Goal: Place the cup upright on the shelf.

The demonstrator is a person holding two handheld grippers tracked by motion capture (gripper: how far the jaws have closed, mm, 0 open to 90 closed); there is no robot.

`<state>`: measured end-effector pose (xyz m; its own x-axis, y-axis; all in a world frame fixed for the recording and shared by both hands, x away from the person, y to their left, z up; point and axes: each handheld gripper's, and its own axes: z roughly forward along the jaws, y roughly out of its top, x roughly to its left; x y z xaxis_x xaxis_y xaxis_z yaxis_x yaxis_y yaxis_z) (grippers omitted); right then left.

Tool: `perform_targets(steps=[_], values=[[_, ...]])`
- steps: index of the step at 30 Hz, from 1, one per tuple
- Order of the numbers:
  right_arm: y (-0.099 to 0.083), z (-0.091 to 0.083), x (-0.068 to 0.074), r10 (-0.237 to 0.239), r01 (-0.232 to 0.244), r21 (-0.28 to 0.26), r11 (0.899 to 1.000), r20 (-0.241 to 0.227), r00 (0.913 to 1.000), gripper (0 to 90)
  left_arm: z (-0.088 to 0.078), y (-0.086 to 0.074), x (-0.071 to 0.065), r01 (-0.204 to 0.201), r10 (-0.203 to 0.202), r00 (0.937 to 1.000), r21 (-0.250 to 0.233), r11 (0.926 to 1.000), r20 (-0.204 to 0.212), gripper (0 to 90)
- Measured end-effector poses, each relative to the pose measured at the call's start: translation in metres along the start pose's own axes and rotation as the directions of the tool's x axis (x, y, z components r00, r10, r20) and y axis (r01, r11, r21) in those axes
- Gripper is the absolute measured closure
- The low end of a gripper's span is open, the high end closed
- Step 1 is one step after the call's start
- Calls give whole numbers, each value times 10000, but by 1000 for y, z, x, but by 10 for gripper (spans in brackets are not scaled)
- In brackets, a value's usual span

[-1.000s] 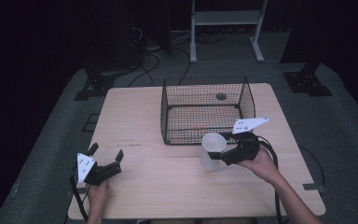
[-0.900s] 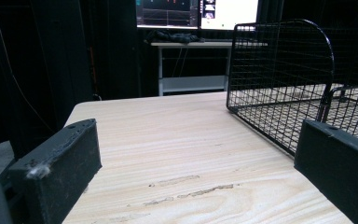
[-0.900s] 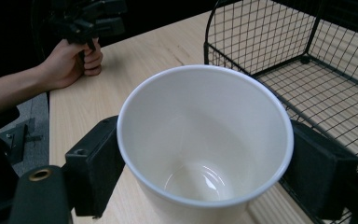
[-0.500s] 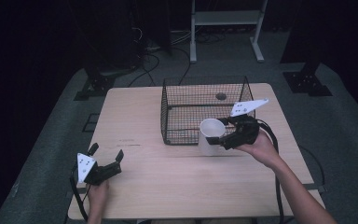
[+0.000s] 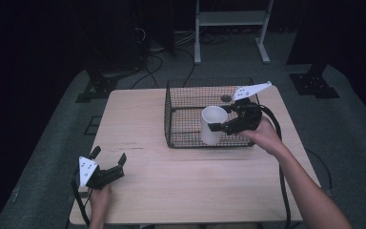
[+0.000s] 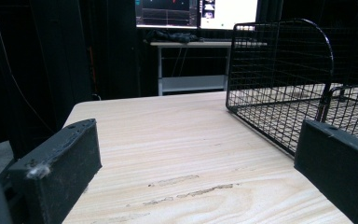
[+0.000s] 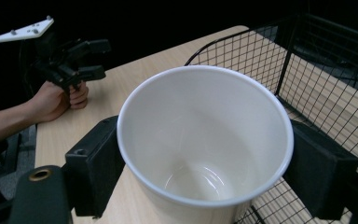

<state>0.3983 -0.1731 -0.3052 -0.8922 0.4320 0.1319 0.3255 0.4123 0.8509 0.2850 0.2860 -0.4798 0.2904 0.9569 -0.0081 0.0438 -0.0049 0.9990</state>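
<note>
White and smooth, the cup [image 7: 204, 144] is a plain round vessel, upright with its mouth open and nothing inside. The right tool [image 5: 219, 127] is clamped on its sides and holds it off the tabletop [image 5: 138, 114], at the near wall of the black wire basket [image 5: 186, 138]. One small dark round thing [image 5: 226, 98] lies in the basket's far part. The left tool [image 5: 108, 159] rests near the tabletop's front corner, jaws apart around nothing.

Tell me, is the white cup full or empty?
Empty. The right gripper view looks straight down into the white cup, and only its bare, shiny bottom shows inside, with no drink or other thing in it.
</note>
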Motion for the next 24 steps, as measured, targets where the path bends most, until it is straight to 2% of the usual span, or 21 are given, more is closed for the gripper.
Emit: perform_targets(steps=[14, 24], values=[[20, 17, -22, 74, -79, 160, 9998, 278, 9996, 188, 0, 0, 0, 8, -8, 10000, 2, 10000, 9, 0], [27, 29, -39, 246, -266, 356, 9990, 571, 9981, 188, 0, 0, 0, 16, -16, 10000, 6, 10000, 19, 0]])
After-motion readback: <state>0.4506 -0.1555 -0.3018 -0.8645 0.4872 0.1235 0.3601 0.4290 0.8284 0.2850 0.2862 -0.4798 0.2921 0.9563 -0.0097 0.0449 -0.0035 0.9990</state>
